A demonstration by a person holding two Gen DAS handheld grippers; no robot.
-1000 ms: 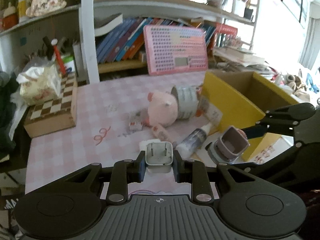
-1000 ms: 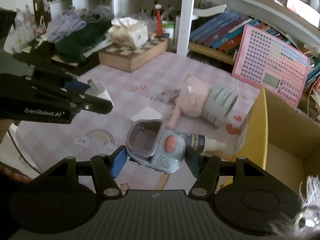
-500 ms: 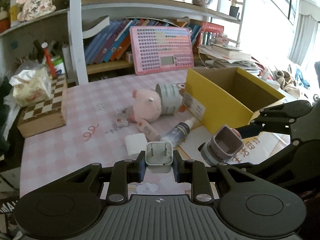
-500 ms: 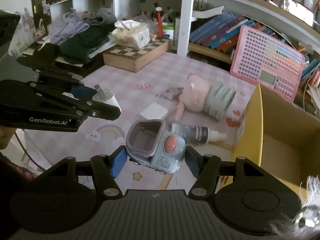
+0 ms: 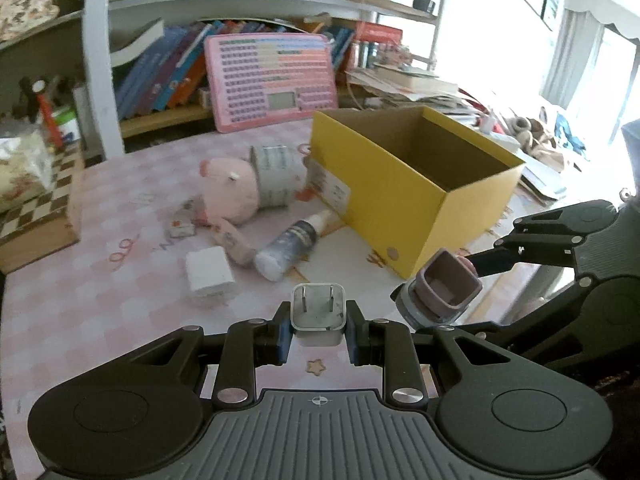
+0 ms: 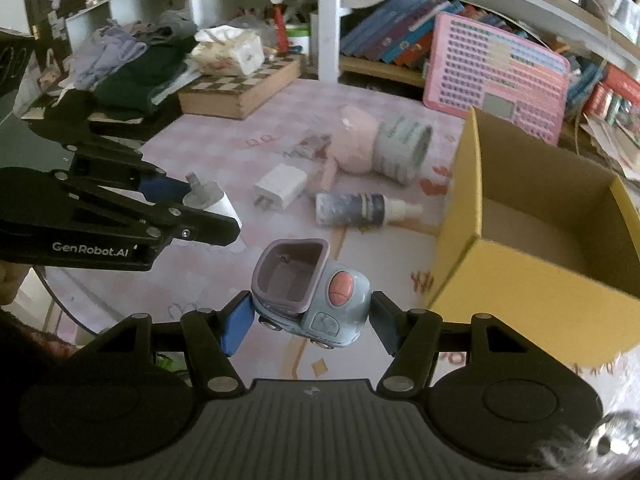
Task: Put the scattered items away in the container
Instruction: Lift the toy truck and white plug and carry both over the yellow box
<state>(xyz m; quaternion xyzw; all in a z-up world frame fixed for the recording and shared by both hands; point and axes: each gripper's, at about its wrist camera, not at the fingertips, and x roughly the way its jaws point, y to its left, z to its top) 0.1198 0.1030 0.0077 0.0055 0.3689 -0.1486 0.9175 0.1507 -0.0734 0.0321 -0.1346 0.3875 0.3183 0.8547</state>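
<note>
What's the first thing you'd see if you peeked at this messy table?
Probably the big yellow box, open on the right of the pink checked table. Beside it lies a pink plush pig. Up close, the left gripper clamps a white plug, and the right gripper holds a toy truck.

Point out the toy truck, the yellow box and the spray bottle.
toy truck [image 6: 310, 294], right wrist view, on its blue cab side.
yellow box [image 5: 396, 208], left wrist view, on its long outer wall.
spray bottle [image 6: 352, 210], right wrist view, on its dark body.
</note>
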